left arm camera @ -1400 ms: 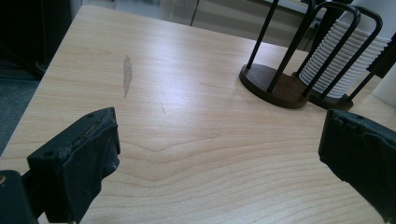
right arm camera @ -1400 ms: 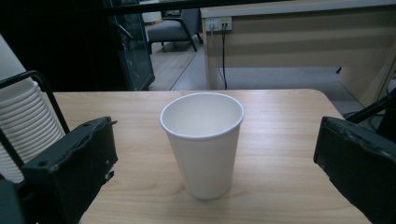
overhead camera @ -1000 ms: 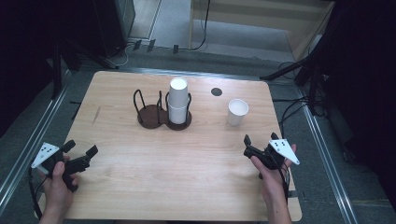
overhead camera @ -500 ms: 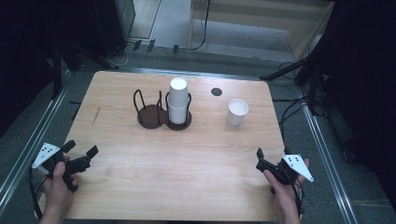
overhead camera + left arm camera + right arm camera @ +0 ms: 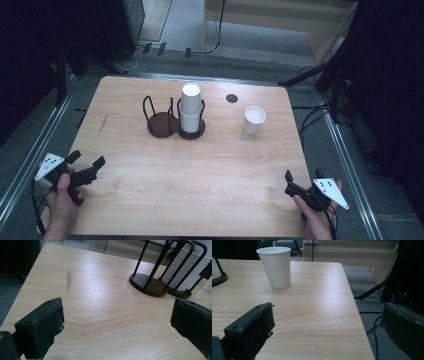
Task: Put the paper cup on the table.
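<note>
– Fingers (image 5: 249,332) on the right gripper (image 5: 295,189) stand wide, empty; the left gripper (image 5: 85,167) too. Where's the cup (image 5: 254,120)?

– Upright, right of the rack (image 5: 172,122), well apart from both grippers.

– Risk?

– It's light, so I'd guess one finger nudging its wall would tip it toward the table (image 5: 200,200) edge.

– Room?

– Bare wood all the way in; the right gripper sits at the near right corner.

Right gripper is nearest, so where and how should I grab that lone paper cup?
Take the paper cup across its side wall just under the rim, coming level from the near table edge with the open right gripper. It stands upright, mouth up, tapering downward, with clear space around.
</note>
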